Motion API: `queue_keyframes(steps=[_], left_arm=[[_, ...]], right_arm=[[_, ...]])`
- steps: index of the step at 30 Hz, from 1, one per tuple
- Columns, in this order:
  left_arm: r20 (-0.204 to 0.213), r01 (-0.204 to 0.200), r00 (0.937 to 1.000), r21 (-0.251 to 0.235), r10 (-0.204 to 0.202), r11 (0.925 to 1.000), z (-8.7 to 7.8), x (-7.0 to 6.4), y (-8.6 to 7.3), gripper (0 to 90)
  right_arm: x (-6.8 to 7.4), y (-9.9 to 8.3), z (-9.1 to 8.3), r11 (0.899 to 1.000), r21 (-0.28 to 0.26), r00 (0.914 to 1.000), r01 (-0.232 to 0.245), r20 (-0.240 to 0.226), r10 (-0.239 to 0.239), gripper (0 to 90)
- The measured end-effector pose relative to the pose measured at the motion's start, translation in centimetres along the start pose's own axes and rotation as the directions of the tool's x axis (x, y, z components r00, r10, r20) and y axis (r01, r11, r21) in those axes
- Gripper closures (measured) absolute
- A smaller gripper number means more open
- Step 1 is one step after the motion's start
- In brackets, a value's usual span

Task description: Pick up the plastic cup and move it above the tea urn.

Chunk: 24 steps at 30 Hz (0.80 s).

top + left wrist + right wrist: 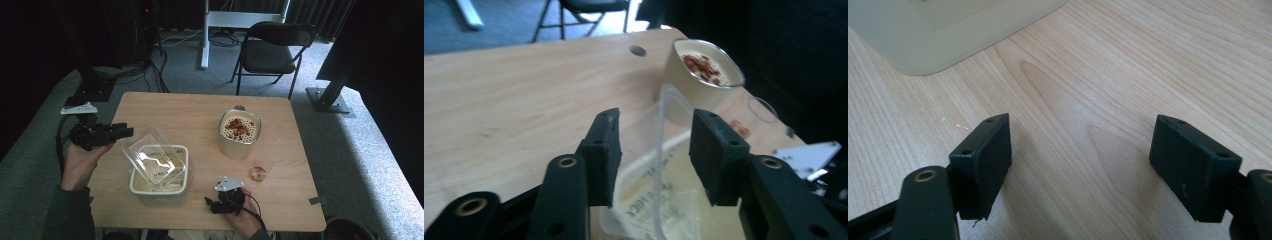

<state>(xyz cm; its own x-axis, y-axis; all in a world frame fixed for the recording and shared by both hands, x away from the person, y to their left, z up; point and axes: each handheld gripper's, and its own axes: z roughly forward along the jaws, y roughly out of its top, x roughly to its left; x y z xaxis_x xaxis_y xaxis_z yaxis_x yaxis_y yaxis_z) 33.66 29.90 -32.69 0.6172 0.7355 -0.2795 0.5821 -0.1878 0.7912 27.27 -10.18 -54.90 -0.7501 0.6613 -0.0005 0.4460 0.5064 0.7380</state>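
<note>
Tall cream pot [239, 134] with red-flecked contents, tabletop [190, 110] right of centre; small clear cup [259, 172] just beside, nearer front edge. Folding chair [272, 50] beyond far edge.

A clear lid [150, 150] tops a cream tub [160, 182]; the pale wood-grain surface [180, 115] carries a beige red-flecked container [240, 134].

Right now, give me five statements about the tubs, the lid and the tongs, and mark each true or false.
1. The left tongs stand open around the clear lid's edge. True.
2. The right tongs are shut on the small cup. False: they are open over bare table.
3. The tall tub has red-brown bits on top. True.
4. The clear lid lies flat on the floor. False: it leans tilted over the low tub.
5. The small cup stands beside the tall tub. True.
</note>
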Motion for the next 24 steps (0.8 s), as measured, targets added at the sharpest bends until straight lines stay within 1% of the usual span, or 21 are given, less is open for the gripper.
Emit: queue_keyframes(steps=[1, 2, 5, 6, 9, 11, 12, 13, 15, 16, 17, 19, 20, 21, 22, 24], left_arm=[[-0.034, -0.006, 0.9994, 0.019, 0.007, 0.9998, 0.3, -0.1, -0.1, 57.9], [-0.053, -0.008, 0.9985, 0.029, 0.009, 0.9996, 0.5, 0.0, -0.2, 57.8], [-0.069, -0.007, 0.9976, 0.036, 0.01, 0.9993, 1.1, 0.1, -0.4, 59.0], [-0.075, -0.012, 0.9971, 0.043, 0.015, 0.999, 1.3, 0.1, -0.4, 61.7], [-0.069, -0.036, 0.9968, 0.052, 0.04, 0.998, 1.6, -0.3, -0.5, 70.9], [-0.063, -0.045, 0.9968, 0.046, 0.048, 0.9979, 1.5, -0.5, -0.5, 79.5], [-0.062, -0.044, 0.997, 0.036, 0.046, 0.9984, 1.3, -0.5, -0.5, 82.4], [-0.066, -0.042, 0.9968, 0.026, 0.044, 0.9988, 1.0, -0.5, -0.4, 84.8], [-0.066, -0.039, 0.9971, 0.003, 0.039, 0.9993, 0.3, -0.6, -0.3, 86.8], [-0.073, -0.037, 0.9967, -0.011, 0.036, 0.9993, -0.1, -0.7, -0.3, 87.5], [-0.081, -0.038, 0.9961, -0.022, 0.036, 0.999, -0.6, -0.9, -0.3, 87.6], [-0.076, -0.041, 0.9963, -0.035, 0.039, 0.9985, -1.3, -1.1, -0.3, 87.7], [-0.071, -0.046, 0.9966, -0.039, 0.043, 0.9982, -1.5, -1.4, -0.3, 87.6], [-0.052, -0.052, 0.9974, -0.048, 0.05, 0.9975, -1.7, -1.6, -0.4, 86.3], [-0.033, -0.054, 0.9981, -0.062, 0.053, 0.9966, -1.9, -1.8, -0.4, 82.2], [-0.018, -0.065, 0.9978, -0.07, 0.064, 0.9954, -2.1, -2.2, -0.3, 75.6]], right_arm=[[0.0, 0.0, 0.0, 1.0, 0.0, 1.0, 0.0, 0.0, 0.0, 24.3], [0.0, 0.0, 0.0, 1.0, 0.0, 1.0, 0.0, 0.0, 0.0, 24.3], [0.0, 0.0, 0.0, 1.0, -0.001, 1.0, 0.0, 0.0, 0.0, 24.3], [0.0, 0.0, 0.0, 1.0, 0.0, 1.0, 0.0, 0.0, 0.0, 24.3], [0.0, 0.0, 0.0, 1.0, -0.001, 1.0, 0.0, 0.0, 0.0, 24.3], [0.0, 0.0, 0.0, 1.0, -0.001, 1.0, 0.0, 0.001, 0.0, 24.3], [0.0, 0.0, 0.0, 1.0, -0.001, 1.0, 0.001, 0.0, -0.001, 24.3], [0.0, 0.0, 0.0, 1.0, -0.001, 1.0, 0.001, 0.001, -0.001, 24.2], [0.0, 0.0, 0.0, 1.0, 0.0, 1.0, 0.0, 0.0, 0.0, 24.2], [0.0, 0.0, 0.0, 1.0, 0.0, 1.0, 0.0, 0.0, 0.0, 24.2], [0.0, 0.0, 0.0, 1.0, 0.0, 1.0, 0.0, 0.0, 0.0, 24.3], [0.0, 0.0, 0.0, 1.0, 0.0, 1.0, 0.0, 0.0, 0.0, 24.2], [0.0, 0.0, 0.0, 1.0, 0.0, 1.0, 0.0, 0.0, 0.0, 24.2], [0.0, 0.0, 0.0, 1.0, 0.0, 1.0, 0.0, 0.0, 0.0, 24.3], [0.0, 0.0, 0.0, 1.0, 0.0, 1.0, 0.0, 0.0, 0.0, 24.3], [0.0, 0.0, 0.0, 1.0, 0.0, 1.0, 0.0, 0.0, 0.0, 24.3]])
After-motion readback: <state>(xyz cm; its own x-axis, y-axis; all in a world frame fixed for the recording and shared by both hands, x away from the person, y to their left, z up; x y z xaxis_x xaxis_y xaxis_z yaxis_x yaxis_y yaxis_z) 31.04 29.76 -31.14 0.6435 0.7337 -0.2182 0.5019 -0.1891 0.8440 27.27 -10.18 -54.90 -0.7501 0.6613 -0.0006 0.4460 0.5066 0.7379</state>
